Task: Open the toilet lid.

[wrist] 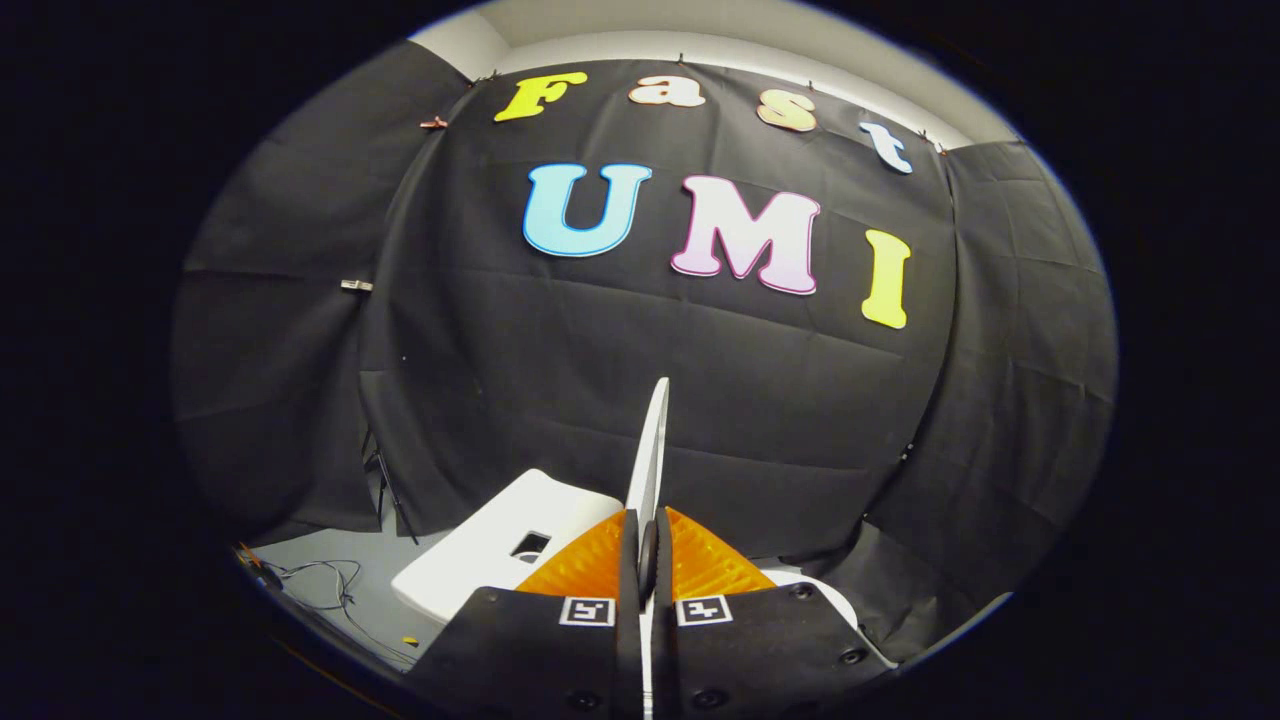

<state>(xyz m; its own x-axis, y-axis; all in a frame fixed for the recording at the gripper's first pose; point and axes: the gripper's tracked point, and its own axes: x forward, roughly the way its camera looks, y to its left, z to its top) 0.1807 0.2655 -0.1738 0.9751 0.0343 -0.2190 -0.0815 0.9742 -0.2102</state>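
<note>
Tool (648, 545) fingers clamp raised toilet lid (652, 440) edge.

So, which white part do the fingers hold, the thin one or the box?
The thin lid, seen edge-on, clamped by the gripper. The cistern sits apart beside it.

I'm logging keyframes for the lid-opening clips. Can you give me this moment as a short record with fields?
gripper: fingers closed on the toilet lid
toilet lid: thin white panel seen edge-on, raised, rising from between the fingers toward the wall
toilet tank: white block beside the fingers, with a dark square opening on top
floor: grey, a thin cable lying on it
backdrop: black cloth beyond the lid
task stage: lid gripped and lifted
</note>
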